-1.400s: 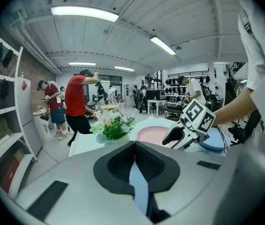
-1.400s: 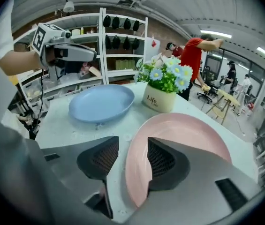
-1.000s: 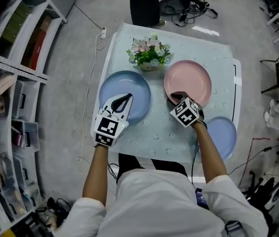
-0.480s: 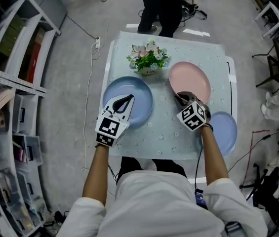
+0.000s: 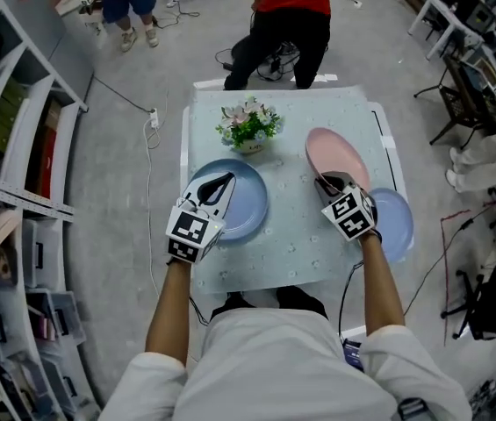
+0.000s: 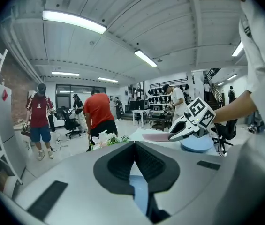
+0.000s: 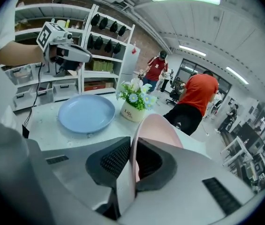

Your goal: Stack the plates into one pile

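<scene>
The pink plate (image 5: 335,154) is lifted off the table and tilted, its near rim pinched in my right gripper (image 5: 329,182), whose jaws have just been closing on it. In the right gripper view the rim (image 7: 155,130) stands edge-on between the pads of that gripper (image 7: 133,146). The large blue plate (image 5: 240,202) lies flat at centre left, and my left gripper (image 5: 220,182) hovers over its near-left part, shut and empty. A smaller blue plate (image 5: 393,222) rests at the table's right edge, beside my right wrist.
A small pot of flowers (image 5: 248,125) stands at the back of the pale table (image 5: 291,244). A person in a red shirt (image 5: 290,7) stands just beyond the far edge. Shelving (image 5: 10,147) runs along the left, and chairs and cables fill the floor at right.
My right gripper has closed on the pink plate's rim and raised it, so the plate now tilts off the table. My left gripper has risen slightly above the large blue plate.
</scene>
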